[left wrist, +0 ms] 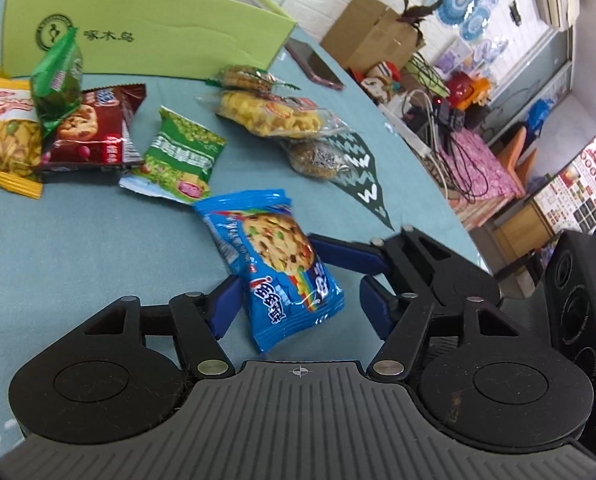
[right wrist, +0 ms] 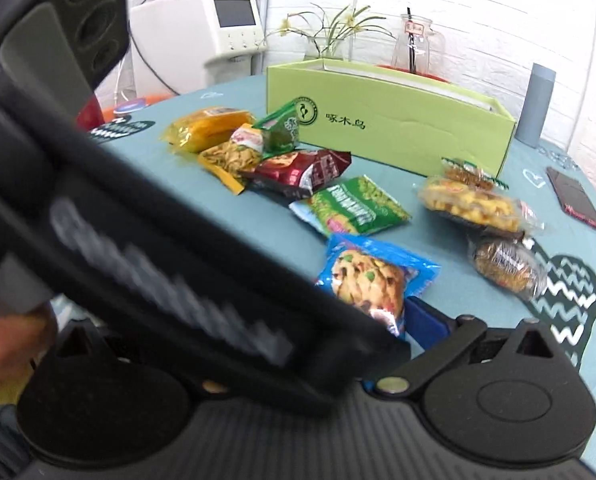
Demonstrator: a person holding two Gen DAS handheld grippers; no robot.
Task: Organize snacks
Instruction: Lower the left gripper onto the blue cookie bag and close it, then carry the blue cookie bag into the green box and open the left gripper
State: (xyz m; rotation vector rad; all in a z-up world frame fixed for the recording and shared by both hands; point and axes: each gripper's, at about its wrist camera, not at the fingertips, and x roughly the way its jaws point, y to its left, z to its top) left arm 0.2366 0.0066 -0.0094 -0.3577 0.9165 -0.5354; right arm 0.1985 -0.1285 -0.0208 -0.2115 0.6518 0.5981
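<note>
Two grippers crowded the lower part of both frames, over a table [left wrist: 78, 248] strewn with snack packets. The green box [left wrist: 146, 36] stood open at the upper left of the left wrist view, past the scattered packets.

The blue packet [left wrist: 274, 264] lay low and centre there, directly ahead of the left gripper [left wrist: 298, 304], its long axis running from upper left to lower right. The left gripper was the nearer one: its jaws stood wide open, one blue pad at each side of the packet's lower half, seemingly not yet pressing it.

The right gripper [left wrist: 345, 256] reached in from the right edge, its upper finger at the packet's right side; how far open it was I cannot tell.
</note>
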